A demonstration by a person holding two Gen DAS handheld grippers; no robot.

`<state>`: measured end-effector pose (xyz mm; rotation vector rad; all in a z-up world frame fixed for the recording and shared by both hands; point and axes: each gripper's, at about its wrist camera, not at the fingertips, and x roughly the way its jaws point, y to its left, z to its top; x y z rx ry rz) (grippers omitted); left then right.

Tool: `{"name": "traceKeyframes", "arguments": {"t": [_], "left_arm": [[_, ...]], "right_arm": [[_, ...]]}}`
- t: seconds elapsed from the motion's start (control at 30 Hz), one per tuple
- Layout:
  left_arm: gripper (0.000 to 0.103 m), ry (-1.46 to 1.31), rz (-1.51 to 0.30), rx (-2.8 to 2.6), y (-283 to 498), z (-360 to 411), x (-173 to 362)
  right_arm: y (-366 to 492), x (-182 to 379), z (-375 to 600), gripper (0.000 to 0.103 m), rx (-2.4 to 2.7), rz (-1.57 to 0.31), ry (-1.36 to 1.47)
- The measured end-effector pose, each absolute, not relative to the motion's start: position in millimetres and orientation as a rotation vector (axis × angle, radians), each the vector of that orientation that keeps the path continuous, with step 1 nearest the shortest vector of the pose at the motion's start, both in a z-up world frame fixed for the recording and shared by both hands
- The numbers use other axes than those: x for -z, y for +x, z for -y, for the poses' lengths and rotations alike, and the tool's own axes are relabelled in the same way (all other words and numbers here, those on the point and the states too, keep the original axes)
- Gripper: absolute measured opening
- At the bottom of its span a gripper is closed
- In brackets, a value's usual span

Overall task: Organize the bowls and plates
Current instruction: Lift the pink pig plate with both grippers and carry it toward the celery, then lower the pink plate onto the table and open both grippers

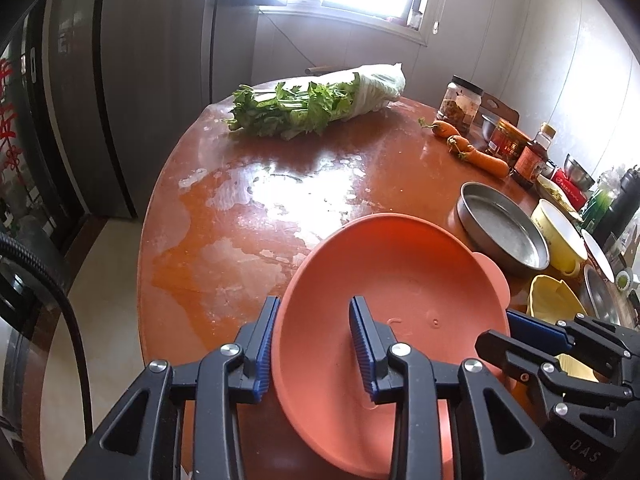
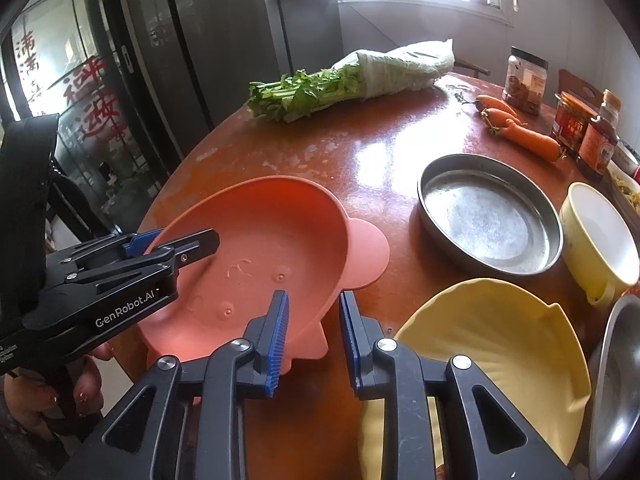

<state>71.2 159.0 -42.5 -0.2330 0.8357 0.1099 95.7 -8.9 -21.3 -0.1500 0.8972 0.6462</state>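
An orange bowl [image 1: 400, 280] [image 2: 256, 240] with ear-shaped tabs sits on the round brown table [image 2: 372, 152], near its front edge. My left gripper [image 1: 316, 302] [image 2: 184, 238] straddles the bowl's left rim, one pad outside and one inside, with a gap showing, so it is open. My right gripper [image 2: 314, 296] [image 1: 516, 336] straddles the near right rim. Table shows between its pads, so it is open too. A yellow shell-shaped plate [image 2: 500, 344] lies just right of the orange bowl.
A steel pan [image 2: 488, 216], a yellow cup-like bowl [image 2: 596, 240] and a steel bowl [image 2: 620, 380] stand along the right. Celery [image 2: 308, 92], carrots [image 2: 520, 128] and jars [image 2: 524, 80] lie at the back. A hand [image 2: 88, 392] holds the left gripper.
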Motion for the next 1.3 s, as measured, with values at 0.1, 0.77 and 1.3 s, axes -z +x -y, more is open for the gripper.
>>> {"name": "traceKeyframes", "arguments": {"t": [0.1, 0.77, 1.3], "left_arm": [[0.053, -0.228, -0.833, -0.115, 70, -159, 42], [0.068, -0.23, -0.757, -0.158, 48, -163, 12], [0.069, -0.144, -0.691, -0.091, 25, -107, -26]], "right_arm": [[95, 19, 9, 0.035, -0.659, -0.9, -0.131], [84, -7, 26, 0.053, -0.638, -0.822, -0.076], [48, -33, 83, 0.058, -0.595, -0.746, -0.007]]}}
